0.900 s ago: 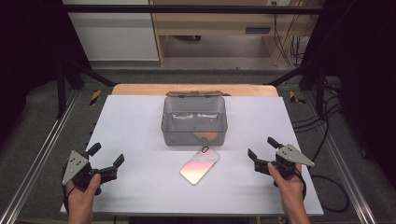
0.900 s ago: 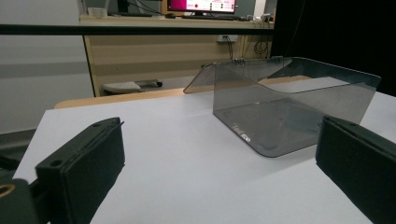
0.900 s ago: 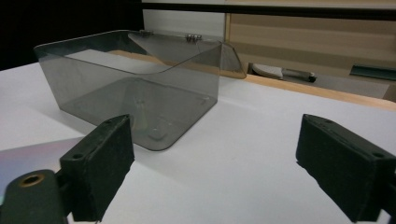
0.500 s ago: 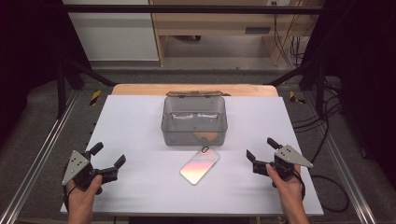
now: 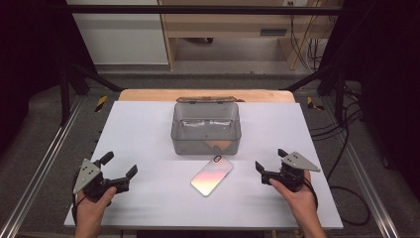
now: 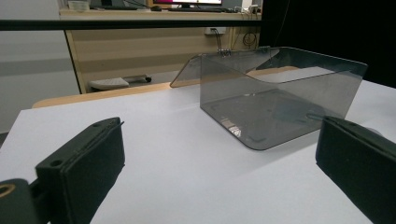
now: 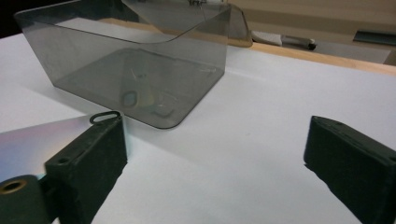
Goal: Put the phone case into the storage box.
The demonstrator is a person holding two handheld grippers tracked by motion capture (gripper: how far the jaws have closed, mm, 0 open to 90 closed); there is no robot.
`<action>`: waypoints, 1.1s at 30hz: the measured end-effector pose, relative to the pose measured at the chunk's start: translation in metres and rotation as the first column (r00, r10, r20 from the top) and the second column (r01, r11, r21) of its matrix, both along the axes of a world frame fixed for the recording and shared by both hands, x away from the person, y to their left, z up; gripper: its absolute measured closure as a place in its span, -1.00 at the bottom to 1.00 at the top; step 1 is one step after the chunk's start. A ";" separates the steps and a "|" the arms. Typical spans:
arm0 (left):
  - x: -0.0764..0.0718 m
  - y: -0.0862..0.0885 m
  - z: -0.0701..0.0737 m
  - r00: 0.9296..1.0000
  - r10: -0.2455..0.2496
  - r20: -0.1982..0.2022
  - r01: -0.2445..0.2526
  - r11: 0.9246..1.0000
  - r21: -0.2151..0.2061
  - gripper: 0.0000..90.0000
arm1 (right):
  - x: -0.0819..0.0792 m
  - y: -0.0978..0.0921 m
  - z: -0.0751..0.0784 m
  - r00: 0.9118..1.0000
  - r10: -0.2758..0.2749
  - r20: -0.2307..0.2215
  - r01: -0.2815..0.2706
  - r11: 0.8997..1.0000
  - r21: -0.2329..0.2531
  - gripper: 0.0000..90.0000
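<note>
The smartphone (image 5: 212, 175) lies flat at six o'clock of the clear plastic box (image 5: 206, 129), between the left gripper (image 5: 119, 171) at eight o'clock and right gripper (image 5: 270, 166) at four, both spread wide and empty.

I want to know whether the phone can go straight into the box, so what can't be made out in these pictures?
- Box floor: the smoky walls and glare blur it in the high view; whether something small lies inside cannot be told.
- Phone: the right gripper view's left edge and near jaw cut it off.
- Phone's underside: hidden against the table.
- Lid: tilted back behind the box; its hinge is too small to read.
</note>
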State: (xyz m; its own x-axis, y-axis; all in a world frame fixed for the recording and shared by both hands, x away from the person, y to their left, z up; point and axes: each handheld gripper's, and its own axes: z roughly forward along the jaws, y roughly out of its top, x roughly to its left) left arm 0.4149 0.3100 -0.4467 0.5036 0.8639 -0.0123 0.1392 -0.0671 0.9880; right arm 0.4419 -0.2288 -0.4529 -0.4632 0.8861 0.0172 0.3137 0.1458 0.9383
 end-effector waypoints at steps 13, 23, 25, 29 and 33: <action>-0.005 -0.012 0.000 1.000 -0.010 -0.009 0.010 0.999 0.039 -0.94 | 0.033 0.047 -0.002 0.982 0.065 -0.180 -0.099 0.978 -0.184 0.98; -0.005 -0.022 -0.001 0.998 -0.051 -0.039 0.053 0.998 0.037 -0.93 | 0.058 0.088 -0.023 0.948 0.160 -0.276 -0.228 0.945 -0.234 1.00; -0.005 -0.024 0.000 0.997 -0.059 -0.041 0.061 0.997 0.042 -0.93 | 0.063 0.090 -0.025 0.946 0.150 -0.287 -0.222 0.945 -0.239 1.00; -0.006 -0.026 0.001 0.997 -0.067 -0.040 0.069 0.997 0.040 -0.93 | 0.068 0.092 -0.030 0.938 0.155 -0.310 -0.226 0.951 -0.209 1.00; -0.007 -0.028 0.001 0.996 -0.072 -0.042 0.074 0.996 0.040 -0.93 | 0.068 0.096 -0.030 0.921 0.194 -0.338 -0.258 0.953 -0.156 1.00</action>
State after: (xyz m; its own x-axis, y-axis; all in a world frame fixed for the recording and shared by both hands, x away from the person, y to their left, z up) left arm 0.4082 0.2817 -0.4461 0.5654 0.8248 0.0015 0.1721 -0.1197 0.9778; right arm 0.5096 -0.1324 -0.4828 -0.6506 0.7587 0.0343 0.5253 0.4169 0.7418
